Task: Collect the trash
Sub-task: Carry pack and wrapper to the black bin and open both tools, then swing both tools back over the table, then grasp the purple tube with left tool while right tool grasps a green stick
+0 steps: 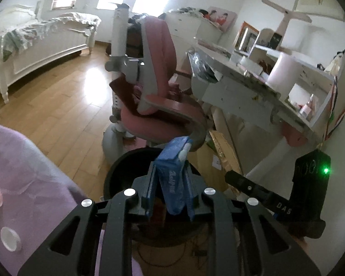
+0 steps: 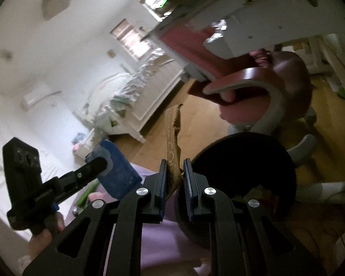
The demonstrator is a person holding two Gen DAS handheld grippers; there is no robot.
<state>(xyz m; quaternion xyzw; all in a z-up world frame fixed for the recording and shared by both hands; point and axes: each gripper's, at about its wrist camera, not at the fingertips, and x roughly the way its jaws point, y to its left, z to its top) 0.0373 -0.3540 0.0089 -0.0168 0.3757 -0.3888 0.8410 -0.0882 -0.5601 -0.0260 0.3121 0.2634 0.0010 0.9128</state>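
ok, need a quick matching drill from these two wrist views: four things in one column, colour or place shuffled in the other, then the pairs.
Things:
1. wrapper in the left claw
2. wrapper in the right claw
3. trash bin
4. desk chair

Descriptions:
A. pink, beside the desk
B. golden brown
C. blue
D. black, round, on the floor below both claws

Pairs: 1-C, 2-B, 3-D, 4-A

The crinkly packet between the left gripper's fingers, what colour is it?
Blue, clearest in the left wrist view.
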